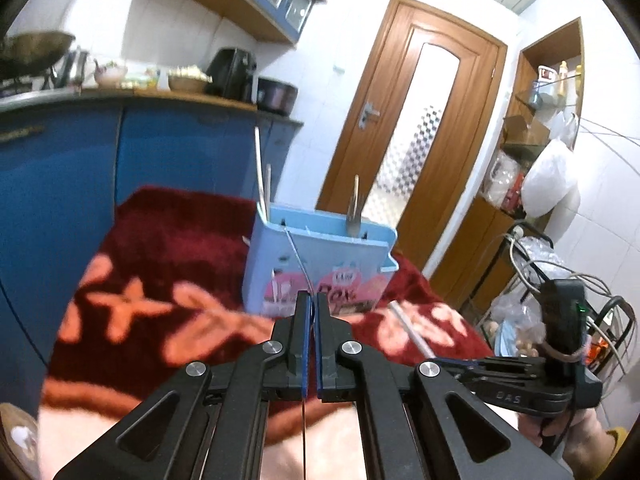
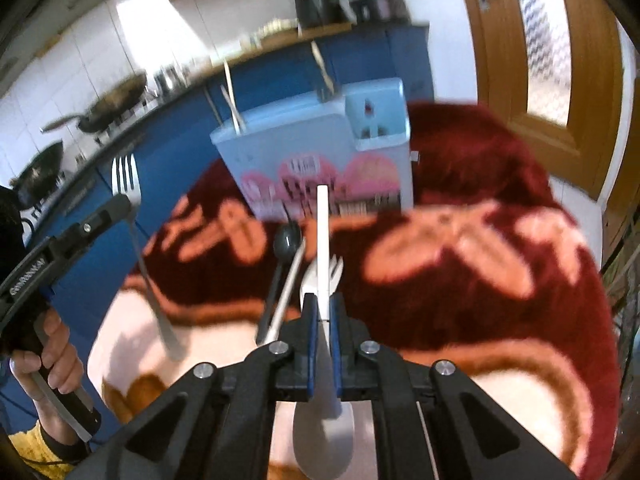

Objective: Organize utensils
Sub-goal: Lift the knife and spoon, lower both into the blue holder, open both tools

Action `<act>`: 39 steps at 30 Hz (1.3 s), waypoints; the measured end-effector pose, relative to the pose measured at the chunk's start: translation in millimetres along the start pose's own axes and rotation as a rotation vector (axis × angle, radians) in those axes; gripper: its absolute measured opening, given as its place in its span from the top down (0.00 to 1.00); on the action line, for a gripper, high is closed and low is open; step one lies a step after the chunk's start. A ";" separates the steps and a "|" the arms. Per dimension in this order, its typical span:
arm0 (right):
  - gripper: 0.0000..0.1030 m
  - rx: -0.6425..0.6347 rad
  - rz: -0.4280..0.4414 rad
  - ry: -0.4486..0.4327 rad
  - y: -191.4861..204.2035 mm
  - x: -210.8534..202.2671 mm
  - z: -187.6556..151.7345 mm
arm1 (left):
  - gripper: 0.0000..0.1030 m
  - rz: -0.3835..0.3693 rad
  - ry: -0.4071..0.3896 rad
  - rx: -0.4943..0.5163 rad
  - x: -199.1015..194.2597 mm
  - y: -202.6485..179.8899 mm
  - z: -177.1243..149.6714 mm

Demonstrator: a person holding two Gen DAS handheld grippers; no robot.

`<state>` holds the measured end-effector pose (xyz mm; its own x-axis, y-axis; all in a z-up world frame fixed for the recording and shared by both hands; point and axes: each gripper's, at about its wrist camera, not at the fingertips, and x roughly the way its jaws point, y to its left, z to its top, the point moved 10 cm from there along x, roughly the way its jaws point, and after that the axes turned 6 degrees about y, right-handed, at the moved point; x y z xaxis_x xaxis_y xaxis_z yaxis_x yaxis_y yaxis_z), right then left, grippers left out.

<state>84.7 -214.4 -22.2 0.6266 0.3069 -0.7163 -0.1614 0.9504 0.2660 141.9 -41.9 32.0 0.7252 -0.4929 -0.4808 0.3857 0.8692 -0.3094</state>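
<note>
You had a utensil in each tool at this moment. Your left gripper (image 1: 312,296) was pressed together on a metal fork (image 2: 126,178), held edge-on in its own camera so it showed only as a thin line; the right wrist view showed its tines up and its handle hanging down. Your right gripper (image 2: 324,300) was pinching a white plastic spoon (image 2: 322,240) by the handle, bowl toward the camera, handle tip aimed at the light blue utensil holder (image 1: 320,268).

The holder stood upright on the red floral blanket (image 1: 168,248), well ahead of both tools. Chopsticks (image 1: 261,168) already stood in its left part and another fork (image 1: 354,208) further right. A black spoon (image 2: 286,240), a white plastic fork (image 2: 334,272) and a pale handle beside them lay loose on the blanket under the right tool.

To do this step well, you needed to deliver one tool at a time so the two did not crowd each other over the narrow top. Turning the spoon to vertical above an open compartment before lowering would have kept it off the rim. The holder looked light, so a sideways knock risked tipping it. Which compartment suited each piece I could not tell from these views.
</note>
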 end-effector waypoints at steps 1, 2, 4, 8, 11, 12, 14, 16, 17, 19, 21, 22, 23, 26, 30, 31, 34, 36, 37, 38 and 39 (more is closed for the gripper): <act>0.93 -0.002 -0.002 -0.025 0.9 -4.6 2.9 | 0.99 0.005 -0.017 0.005 -3.5 -1.5 3.6; 0.93 -0.003 -0.006 -0.048 4.4 -6.8 5.9 | 0.99 0.007 -0.028 0.006 -5.4 -2.6 6.2; 0.93 -0.010 -0.016 -0.103 6.3 -15.5 12.6 | 0.99 0.003 -0.048 0.005 -8.5 -4.3 13.0; 0.93 -0.025 -0.037 -0.174 11.4 -25.5 22.9 | 0.99 0.006 -0.074 0.003 -12.5 -5.9 25.5; 0.93 -0.024 -0.038 -0.220 10.5 -33.6 29.1 | 0.99 0.013 -0.091 0.009 -13.3 -8.0 36.7; 0.93 -0.022 -0.040 -0.227 8.4 -34.9 29.4 | 0.99 0.017 -0.096 0.012 -12.9 -8.3 41.1; 0.93 -0.014 -0.036 -0.243 5.8 -36.7 32.5 | 0.99 0.020 -0.103 0.016 -11.4 -8.9 48.7; 0.93 -0.001 -0.026 -0.250 3.6 -36.2 33.3 | 0.99 0.022 -0.114 0.019 -10.5 -9.5 57.4; 0.93 0.005 -0.024 -0.253 2.0 -35.6 33.3 | 0.99 0.023 -0.117 0.020 -9.6 -9.4 60.9; 0.93 0.014 -0.020 -0.256 -0.8 -35.0 32.9 | 0.99 0.026 -0.128 0.026 -8.9 -11.2 68.9; 0.93 0.021 -0.020 -0.262 -4.3 -34.1 32.8 | 0.99 0.034 -0.143 0.035 -7.3 -12.7 78.7; 0.93 0.021 -0.019 -0.264 -5.4 -34.1 32.2 | 0.99 0.038 -0.148 0.039 -6.6 -13.3 82.3; 0.93 0.022 -0.017 -0.266 -6.8 -33.5 31.9 | 0.99 0.044 -0.154 0.043 -5.2 -13.8 87.5; 0.93 0.023 -0.014 -0.270 -8.9 -32.6 31.4 | 0.99 0.060 -0.177 0.049 -2.3 -14.6 103.8; 0.93 0.029 -0.008 -0.273 -12.8 -30.2 31.5 | 0.99 0.079 -0.215 0.053 3.4 -12.9 126.1; 0.93 0.028 -0.007 -0.275 -13.5 -29.9 31.1 | 0.99 0.083 -0.222 0.051 6.0 -12.6 130.7; 0.93 0.029 -0.012 -0.281 -16.9 -29.3 31.0 | 0.99 0.101 -0.240 0.051 13.8 -10.7 140.9; 0.93 0.029 -0.014 -0.284 -19.1 -29.0 31.5 | 0.99 0.111 -0.250 0.045 19.1 -8.5 146.5; 0.93 0.028 -0.014 -0.285 -19.9 -28.9 32.4 | 0.99 0.111 -0.257 0.040 22.1 -7.0 149.7; 0.93 0.026 -0.015 -0.286 -20.8 -29.2 33.2 | 0.99 0.112 -0.261 0.039 23.9 -6.7 151.9; 0.93 0.022 -0.020 -0.291 -21.7 -29.5 34.3 | 0.99 0.115 -0.266 0.042 26.2 -6.6 154.6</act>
<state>95.9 -245.8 15.2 0.8223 0.2578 -0.5073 -0.1321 0.9536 0.2704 246.6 -54.5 148.3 0.8874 -0.3687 -0.2769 0.3119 0.9222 -0.2285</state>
